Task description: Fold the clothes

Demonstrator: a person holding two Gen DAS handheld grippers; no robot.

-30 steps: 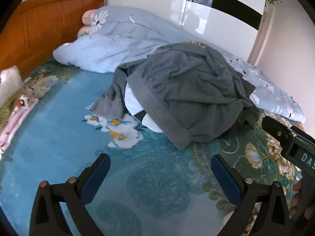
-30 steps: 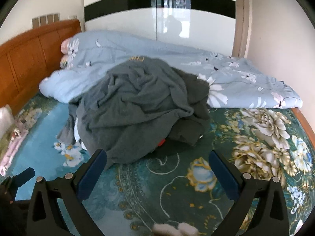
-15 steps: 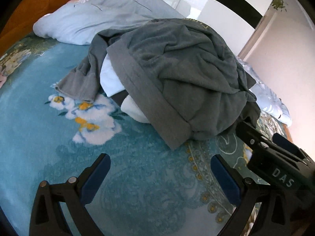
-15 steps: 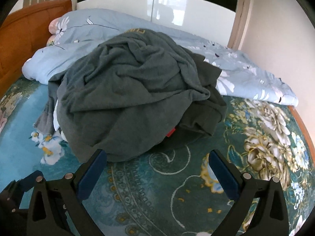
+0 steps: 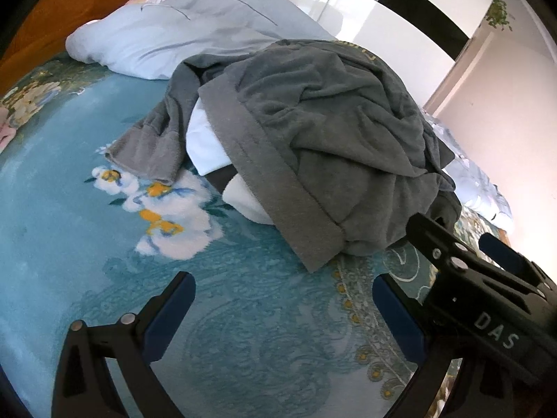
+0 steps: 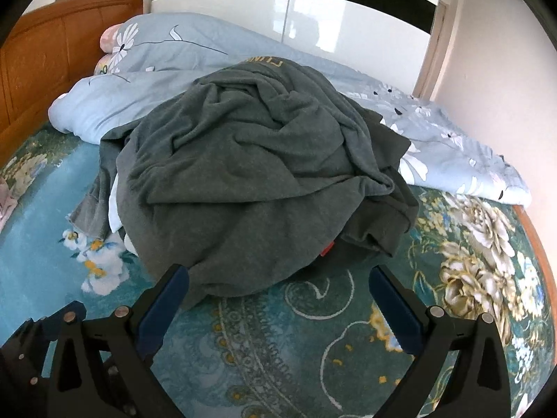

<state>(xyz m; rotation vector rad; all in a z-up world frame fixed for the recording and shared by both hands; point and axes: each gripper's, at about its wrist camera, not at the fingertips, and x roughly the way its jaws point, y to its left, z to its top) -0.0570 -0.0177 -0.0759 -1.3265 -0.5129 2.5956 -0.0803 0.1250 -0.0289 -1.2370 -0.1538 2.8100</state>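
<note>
Grey sweatshirt (image 6: 250, 188) crumpled in heap, white cloth (image 5: 205, 146) under it

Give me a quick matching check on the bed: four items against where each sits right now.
Items:
1. grey sweatshirt
2. white garment
3. pale blue duvet
4. left tongs

Places:
A. bunched along the far side of the bed
B. open above the teal bedspread
C. top of the pile
D. peeking from beneath the grey fabric

Pairs: 1-C, 2-D, 3-A, 4-B
</note>
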